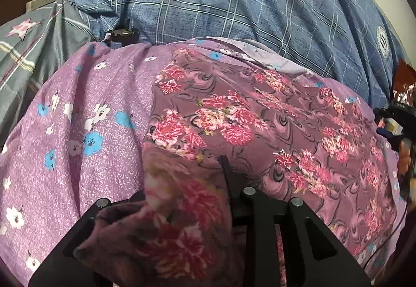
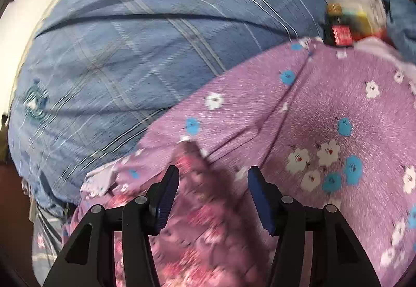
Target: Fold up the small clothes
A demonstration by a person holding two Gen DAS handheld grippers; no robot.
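Left gripper jaws pinch floral cloth, tilted downward.

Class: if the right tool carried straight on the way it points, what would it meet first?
Probably the pink-flowered garment lying between the right tool's open fingers, on the lilac floral sheet; blur leaves the depth uncertain.

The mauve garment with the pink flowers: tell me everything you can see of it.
The mauve floral garment is thin, soft, creased cloth printed with pink and red blooms and dark swirls. It lies spread on a lilac sheet with blue and white flowers. One edge is bunched and lifted in the left gripper, whose jaws are closed on it. In the right wrist view another part lies between the open jaws of the right gripper, which do not press on it.
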